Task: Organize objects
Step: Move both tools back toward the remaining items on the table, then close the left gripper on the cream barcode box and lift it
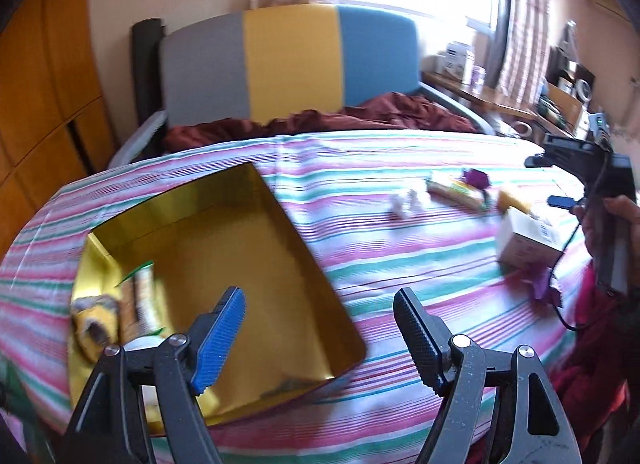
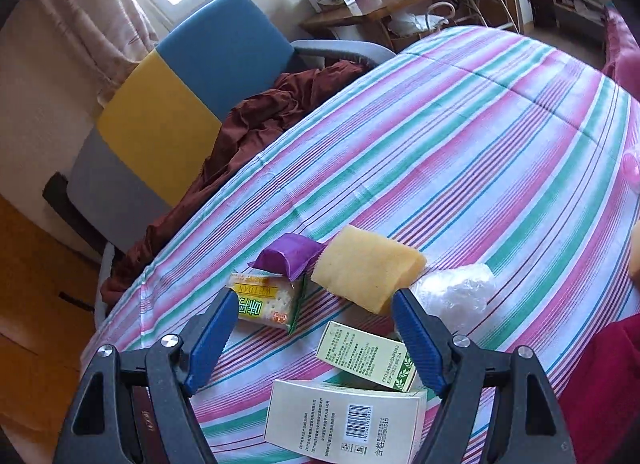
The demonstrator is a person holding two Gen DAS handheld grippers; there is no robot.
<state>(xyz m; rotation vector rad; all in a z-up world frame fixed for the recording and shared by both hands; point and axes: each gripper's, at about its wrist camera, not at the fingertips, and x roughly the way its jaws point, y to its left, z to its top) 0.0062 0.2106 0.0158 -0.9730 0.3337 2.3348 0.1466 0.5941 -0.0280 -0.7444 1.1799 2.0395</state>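
Both my tongs gape wide, holding nothing.
Left tongs hover over the gold box; right tongs above the green carton.

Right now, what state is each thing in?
Left tongs: open, empty, above the tin.
Right tongs: open, empty.
Gold tin: lidless, partly filled.
Cracker pack: sealed, lying flat.
Sponge: loose on the cloth.
White box: closed.

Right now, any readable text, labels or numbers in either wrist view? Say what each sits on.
"WEIDAN", upside down: cracker packet.
"EXP:2027.06.24", after a lot code too small to trust: green-and-cream box.
"P251514" over "20250315", beside a barcode: white box.
Other print on both boxes: too small.
Left wrist view: all blurred.
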